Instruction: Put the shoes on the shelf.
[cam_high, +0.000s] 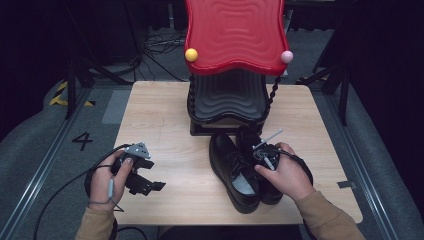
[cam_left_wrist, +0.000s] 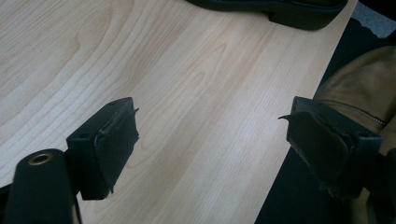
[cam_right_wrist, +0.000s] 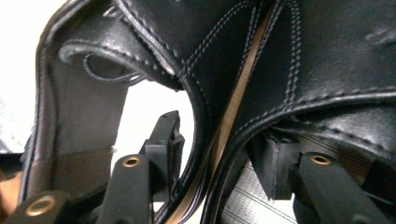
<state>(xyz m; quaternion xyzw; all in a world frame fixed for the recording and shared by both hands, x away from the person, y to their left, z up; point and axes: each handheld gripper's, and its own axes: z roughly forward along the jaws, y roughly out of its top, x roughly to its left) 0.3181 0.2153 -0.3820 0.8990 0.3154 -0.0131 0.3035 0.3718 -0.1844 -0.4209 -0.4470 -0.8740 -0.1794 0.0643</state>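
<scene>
My right hand-held gripper (cam_high: 263, 152) sits down over the pair of black shoes (cam_high: 234, 170) at the worktop's (cam_high: 165, 120) near right, one jaw inside each shoe, straddling the two touching inner walls (cam_right_wrist: 219, 93) without pinching them yet. My left hand-held gripper (cam_left_wrist: 210, 144) hangs spread wide and empty over bare wood near the front edge.

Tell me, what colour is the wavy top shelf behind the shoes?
Bright red. The wavy top shelf shows best in the high view.
</scene>
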